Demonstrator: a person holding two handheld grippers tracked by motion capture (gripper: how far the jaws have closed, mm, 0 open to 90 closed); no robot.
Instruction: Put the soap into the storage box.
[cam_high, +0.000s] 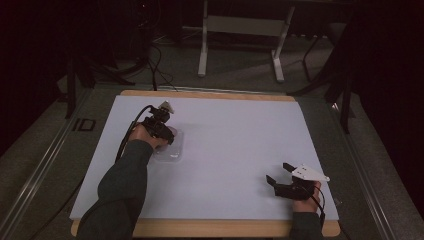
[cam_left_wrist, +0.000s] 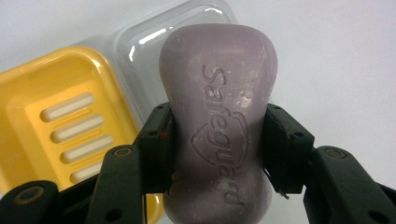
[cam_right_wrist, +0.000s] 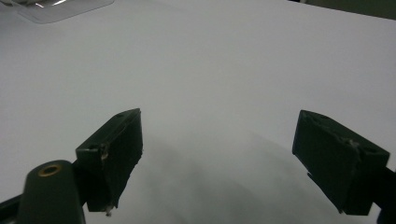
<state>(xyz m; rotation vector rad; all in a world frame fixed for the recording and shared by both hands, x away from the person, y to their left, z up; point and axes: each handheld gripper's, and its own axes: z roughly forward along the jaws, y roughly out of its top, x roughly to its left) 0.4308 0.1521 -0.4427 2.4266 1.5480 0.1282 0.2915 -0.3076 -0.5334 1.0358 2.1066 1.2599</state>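
In the left gripper view, the left gripper (cam_left_wrist: 217, 149) is clamped on a pale purple bar of soap (cam_left_wrist: 217, 116), its two black pads pressing the bar's narrow waist from either side, so the bar stands lengthwise between the jaws with its embossed lettering facing the camera. Beyond the bar, at about ten o'clock from it, lies a yellow soap dish (cam_left_wrist: 56, 121) with slotted drain openings in its floor, and just beside the dish, at about twelve o'clock from the soap, a clear plastic lid (cam_left_wrist: 140, 46) rests on the white table (cam_left_wrist: 336, 56). From the high view, the left gripper (cam_high: 161, 126) sits over the table's left half, roughly at ten o'clock from the table's middle, with the clear lid (cam_high: 172, 150) under and beside it; whether the soap touches the lid cannot be told. The right gripper (cam_high: 282, 176) rests near the front right corner, at about four o'clock from the middle, well apart from the soap. In the right gripper view its jaws stand wide apart with bare table (cam_right_wrist: 219, 93) between them, and the right gripper (cam_right_wrist: 219, 154) holds nothing.
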